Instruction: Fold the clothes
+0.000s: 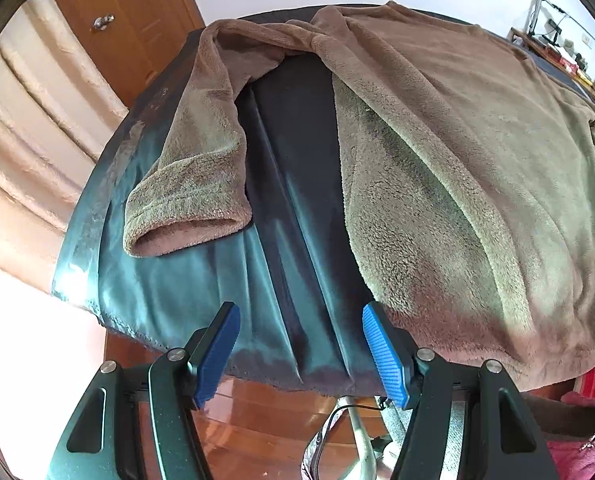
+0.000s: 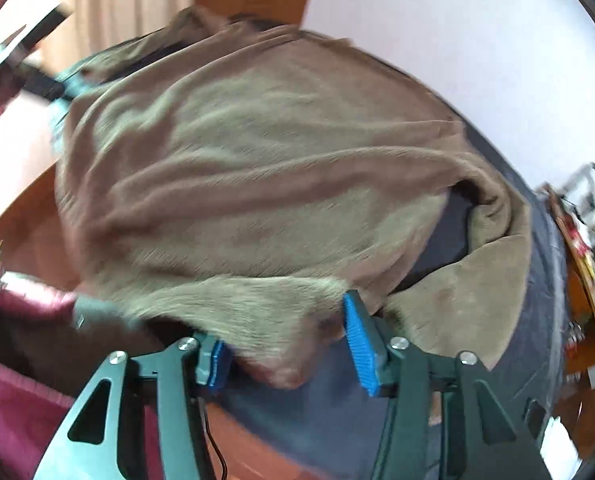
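Observation:
A brown fleece top (image 1: 457, 168) lies spread on a dark cloth-covered table (image 1: 289, 184). Its left sleeve (image 1: 201, 168) runs down the table's left side, cuff toward me. My left gripper (image 1: 301, 344) hangs open at the near table edge; its right pad (image 1: 385, 356) sits beside the hem, nothing between the pads. In the blurred right wrist view the same top (image 2: 257, 152) fills the frame. My right gripper (image 2: 285, 344) is open, and a fold of the hem (image 2: 281, 356) hangs between its blue pads (image 2: 359, 344). The other sleeve (image 2: 469, 292) lies to the right.
A cream curtain (image 1: 29, 152) and a wooden door (image 1: 129, 20) stand left of the table. A shelf with small items (image 1: 557, 52) is at the far right. Wooden floor (image 1: 265, 432) shows below the table edge. A person's magenta clothing (image 2: 9, 400) is at the lower left.

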A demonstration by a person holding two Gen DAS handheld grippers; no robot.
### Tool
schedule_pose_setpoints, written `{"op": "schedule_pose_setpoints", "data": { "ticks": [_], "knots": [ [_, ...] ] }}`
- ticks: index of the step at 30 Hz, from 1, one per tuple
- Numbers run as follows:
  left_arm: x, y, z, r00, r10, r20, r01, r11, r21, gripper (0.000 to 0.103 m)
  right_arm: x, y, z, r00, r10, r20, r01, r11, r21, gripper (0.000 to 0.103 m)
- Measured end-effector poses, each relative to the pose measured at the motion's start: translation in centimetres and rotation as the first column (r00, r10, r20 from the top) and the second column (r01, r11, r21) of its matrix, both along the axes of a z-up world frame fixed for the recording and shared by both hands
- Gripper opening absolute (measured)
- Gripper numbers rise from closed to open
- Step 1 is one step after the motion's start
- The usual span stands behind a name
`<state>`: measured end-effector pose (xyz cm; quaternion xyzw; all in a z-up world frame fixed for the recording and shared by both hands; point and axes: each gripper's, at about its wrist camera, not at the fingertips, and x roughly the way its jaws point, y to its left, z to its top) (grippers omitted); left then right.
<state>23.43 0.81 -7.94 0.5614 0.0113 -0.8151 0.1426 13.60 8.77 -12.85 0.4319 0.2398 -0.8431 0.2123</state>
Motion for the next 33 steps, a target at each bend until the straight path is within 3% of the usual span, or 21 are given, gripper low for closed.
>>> {"op": "schedule_pose_setpoints", "data": {
  "ticks": [6,10,13,14,20,28,30,33],
  "knots": [
    [0.8,0.7,-0.7,0.999,-0.038,0.014,0.038,0.999,-0.034,0.066,-3.0,0.1,0.8,0.990,-0.119,-0.073,0.118,0.993,-0.022,0.055],
    [2.2,0.9,-0.8,0.999,-0.030,0.015,0.031,0.999,-0.019,0.066,-5.1,0.1,1.4,0.973,-0.199,-0.120,0.195,0.980,-0.041,0.053],
    [2.9,1.1,-0.8,0.999,-0.033,0.015,0.033,0.999,-0.009,0.066,-7.3,1.5,1.3,0.956,-0.284,-0.072,0.277,0.957,-0.086,0.022],
    [3.0,1.1,-0.8,0.999,-0.035,0.014,0.035,0.999,-0.006,0.066,-8.2,2.2,1.2,0.947,-0.318,-0.050,0.312,0.945,-0.098,0.016],
    [2.3,2.7,-0.1,0.999,-0.019,-0.051,0.024,0.996,0.087,0.066,-11.4,5.8,0.1,0.887,-0.458,0.062,0.462,0.876,-0.140,0.015],
    [0.6,7.2,-0.7,0.985,-0.157,-0.069,0.165,0.978,0.128,0.066,-11.7,5.9,0.2,0.881,-0.467,0.078,0.473,0.869,-0.146,0.015],
    [0.0,8.1,-1.5,0.986,-0.155,-0.063,0.161,0.980,0.119,0.066,-11.9,6.1,0.3,0.874,-0.477,0.089,0.485,0.860,-0.158,0.015],
    [-0.8,8.4,-2.0,0.993,-0.081,-0.085,0.090,0.990,0.104,0.066,-12.2,6.4,0.4,0.865,-0.491,0.106,0.502,0.848,-0.170,0.015]
  ]
}}
